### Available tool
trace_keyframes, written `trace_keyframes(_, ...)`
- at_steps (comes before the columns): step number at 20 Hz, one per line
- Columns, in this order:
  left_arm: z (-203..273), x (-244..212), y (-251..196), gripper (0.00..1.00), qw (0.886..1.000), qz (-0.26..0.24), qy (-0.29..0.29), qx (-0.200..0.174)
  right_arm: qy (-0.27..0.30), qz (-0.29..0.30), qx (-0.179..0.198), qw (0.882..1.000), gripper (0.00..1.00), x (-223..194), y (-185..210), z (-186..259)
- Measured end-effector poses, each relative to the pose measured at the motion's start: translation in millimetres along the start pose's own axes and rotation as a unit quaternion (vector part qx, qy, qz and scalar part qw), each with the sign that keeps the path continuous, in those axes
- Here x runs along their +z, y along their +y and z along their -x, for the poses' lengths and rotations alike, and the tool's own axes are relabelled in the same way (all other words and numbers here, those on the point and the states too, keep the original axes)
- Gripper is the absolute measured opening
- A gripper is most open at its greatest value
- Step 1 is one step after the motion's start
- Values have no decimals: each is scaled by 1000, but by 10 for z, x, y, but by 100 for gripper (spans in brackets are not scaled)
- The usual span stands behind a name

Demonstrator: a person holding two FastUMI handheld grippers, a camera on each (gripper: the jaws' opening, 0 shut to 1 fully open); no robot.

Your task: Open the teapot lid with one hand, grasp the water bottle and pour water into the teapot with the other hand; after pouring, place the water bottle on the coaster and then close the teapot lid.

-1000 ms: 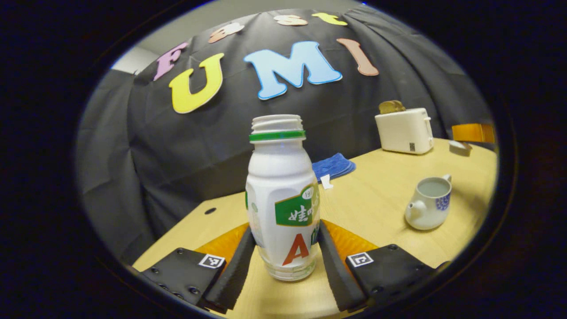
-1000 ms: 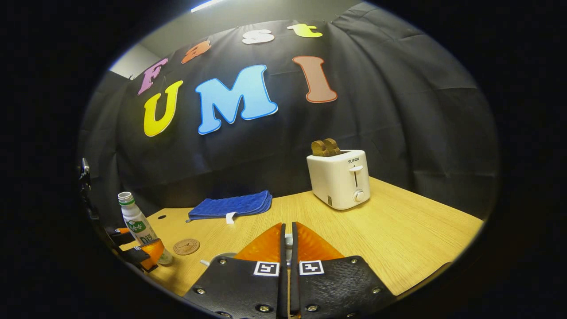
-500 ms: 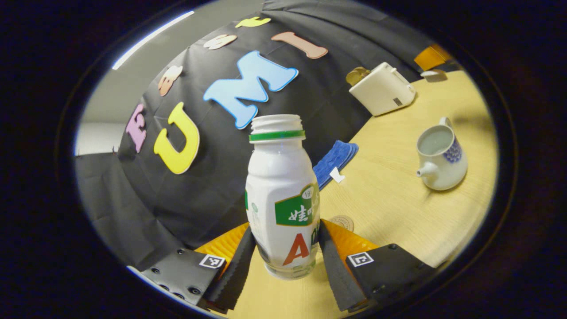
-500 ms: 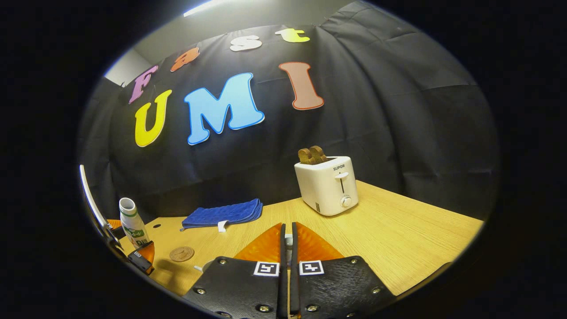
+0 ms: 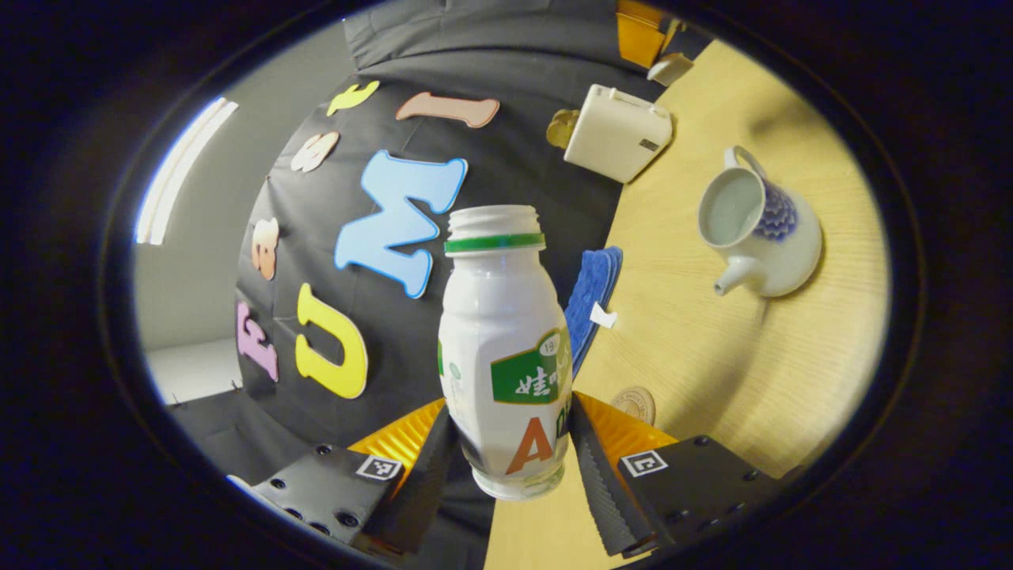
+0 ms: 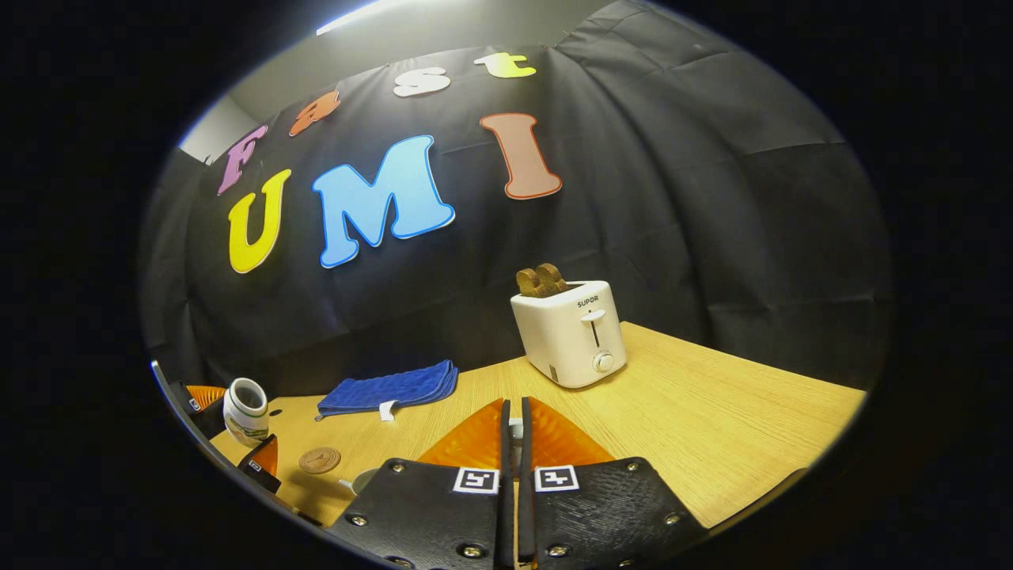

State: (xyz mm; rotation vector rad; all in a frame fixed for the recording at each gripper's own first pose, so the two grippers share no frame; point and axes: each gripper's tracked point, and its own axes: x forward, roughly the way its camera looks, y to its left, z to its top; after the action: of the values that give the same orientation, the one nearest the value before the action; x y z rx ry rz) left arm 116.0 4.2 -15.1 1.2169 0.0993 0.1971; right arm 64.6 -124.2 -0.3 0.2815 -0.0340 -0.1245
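My left gripper (image 5: 510,412) is shut on a white water bottle (image 5: 503,356) with a green neck ring and no cap. The bottle is held above the table and tipped over sideways, mouth toward the teapot (image 5: 760,237). That white, blue-patterned teapot stands open, with liquid inside. The round coaster (image 5: 633,402) lies on the table just beyond my left fingers. My right gripper (image 6: 514,412) is shut on the pale teapot lid (image 5: 669,70), mostly hidden between its fingers. In the right gripper view the tilted bottle (image 6: 245,410), the left gripper (image 6: 237,427), the coaster (image 6: 320,460) and the teapot's rim (image 6: 360,480) sit low left.
A white toaster (image 6: 570,332) with toast in it stands at the back of the wooden table (image 6: 712,427). A folded blue cloth (image 6: 392,385) lies by the black wall, behind the coaster. The toaster (image 5: 617,131) and the cloth (image 5: 593,293) are beyond the bottle.
My left gripper has lifted the bottle off the table and rolled it steadily toward the teapot. My right gripper has stayed shut and drifted slightly.
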Motion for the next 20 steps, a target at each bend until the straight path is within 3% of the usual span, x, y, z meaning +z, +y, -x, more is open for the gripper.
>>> trace_keyframes(11, -78, 226, -98, 90, 991, -127, -30, 11, 2, -4, 1, 1000, 2, 1, -15, 3)
trace_keyframes(20, -128, 316, -99, 90, 982, -182, -44, 17, 4, 0, 3, 1000, 2, -4, -2, -1)
